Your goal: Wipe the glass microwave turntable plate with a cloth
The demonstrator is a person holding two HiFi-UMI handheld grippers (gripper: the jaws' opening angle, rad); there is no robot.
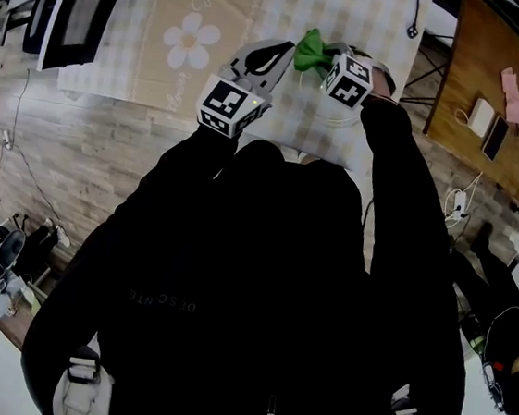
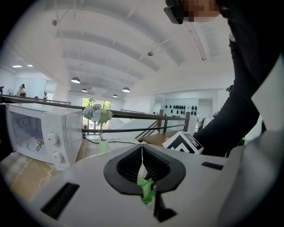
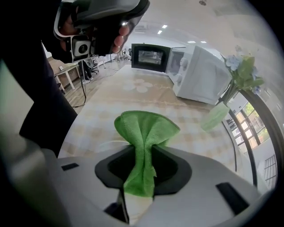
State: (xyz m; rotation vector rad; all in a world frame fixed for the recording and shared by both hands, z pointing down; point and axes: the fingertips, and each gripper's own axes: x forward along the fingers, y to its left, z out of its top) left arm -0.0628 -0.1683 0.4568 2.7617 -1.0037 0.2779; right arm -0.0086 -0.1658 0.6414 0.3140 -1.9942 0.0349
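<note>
My right gripper (image 3: 144,150) is shut on a bunched green cloth (image 3: 146,131), which fans out beyond the jaws. In the head view both grippers are raised over the checked tablecloth (image 1: 374,20), close together. There the cloth (image 1: 312,52) sits between the left gripper (image 1: 275,57) and the right gripper (image 1: 330,59). My left gripper (image 2: 143,153) is shut on the thin edge of the clear glass plate (image 2: 142,165), seen edge-on, with green cloth showing behind it. A faint curve of the plate's rim (image 3: 104,142) shows beside the cloth.
A white microwave (image 3: 199,75) stands at the table's far end with its dark door (image 3: 151,55) swung open. A vase of pale flowers (image 2: 98,117) stands beside it. A wooden desk (image 1: 496,89) with small devices is to the right; cables lie on the floor.
</note>
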